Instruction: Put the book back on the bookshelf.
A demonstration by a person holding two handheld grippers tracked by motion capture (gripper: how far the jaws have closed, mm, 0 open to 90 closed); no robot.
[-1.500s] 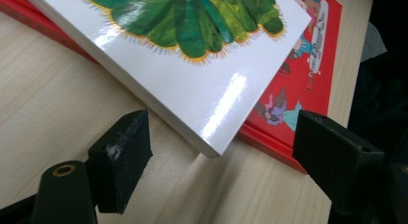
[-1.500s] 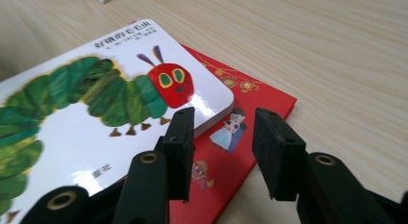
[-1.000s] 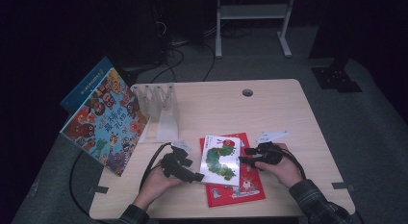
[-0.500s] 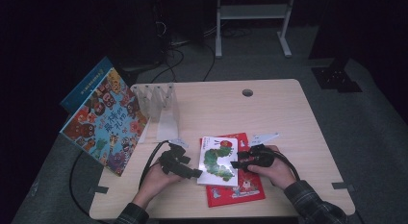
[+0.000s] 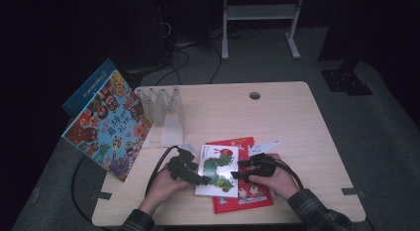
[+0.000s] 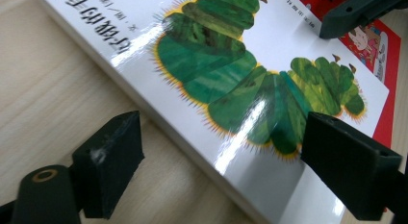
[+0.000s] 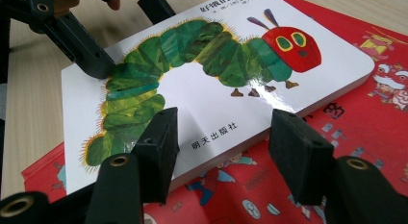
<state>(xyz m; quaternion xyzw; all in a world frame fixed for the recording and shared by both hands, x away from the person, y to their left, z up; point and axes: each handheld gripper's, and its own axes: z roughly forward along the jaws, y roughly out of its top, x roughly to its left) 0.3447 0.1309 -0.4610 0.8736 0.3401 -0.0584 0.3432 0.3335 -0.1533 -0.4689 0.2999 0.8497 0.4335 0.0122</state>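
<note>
The left gripper (image 5: 200,180) is held at the left edge of the caterpillar book (image 5: 218,169), its jaws apart and straddling that edge: in the left gripper view one jaw sits over the bare table (image 6: 43,89) and the other over the white cover, with no clamping to be made out. The book lies flat on the red book (image 5: 242,195), near the front edge of the table, its long axis running from about 12 to 6 o'clock in the high view. From the left gripper it lies at 3 o'clock; from the right gripper (image 5: 235,174) it lies at 9 o'clock. The right jaws have just been opening and are spread at the book's right edge, gripping nothing. Both hands are judged equally near, one on each long side.
</note>
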